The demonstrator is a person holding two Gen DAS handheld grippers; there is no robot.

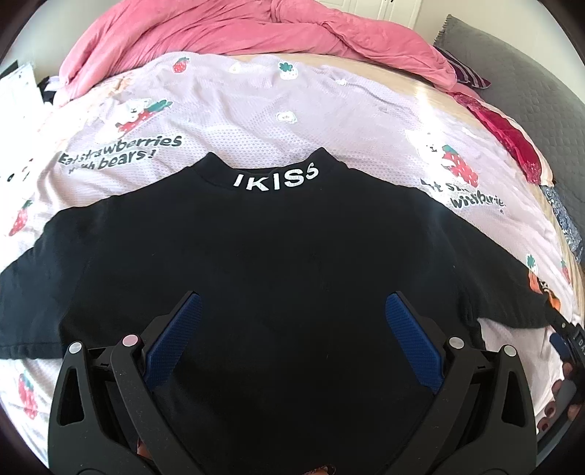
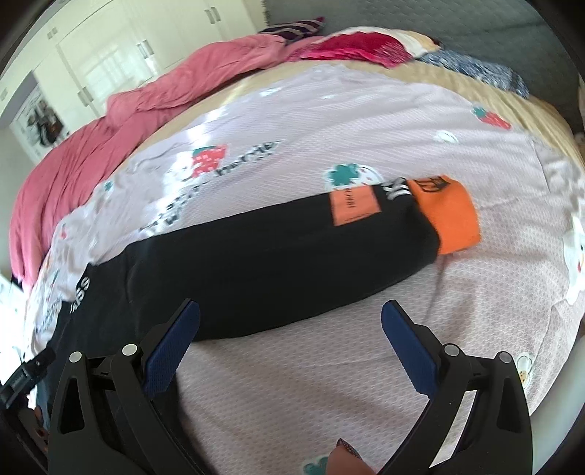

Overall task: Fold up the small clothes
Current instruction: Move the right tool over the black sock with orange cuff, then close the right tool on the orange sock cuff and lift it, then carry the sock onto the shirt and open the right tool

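A black top (image 1: 278, 248) lay spread flat on a pale pink strawberry-print sheet (image 1: 256, 124) covering the bed, its collar at the far side with white lettering "IKISS" (image 1: 276, 179) across it. The left gripper (image 1: 292, 310) hung over the near middle of the top, jaws spread wide and holding nothing, its blue pads (image 1: 175, 339) apart above the dark cloth. From the right wrist view, one sleeve (image 2: 292, 248) of the top stretched out to the right, ending in an orange cuff (image 2: 449, 215), with an orange patch (image 2: 353, 204) just beside it on the sleeve. The right gripper (image 2: 290, 318) was over the near edge of that sleeve, likewise released and grasping nothing; its right pad was above bare sheet. A rumpled pink duvet (image 1: 226, 33) was bunched along the far side of the bed, with a red cloth (image 1: 508, 139) at the far right
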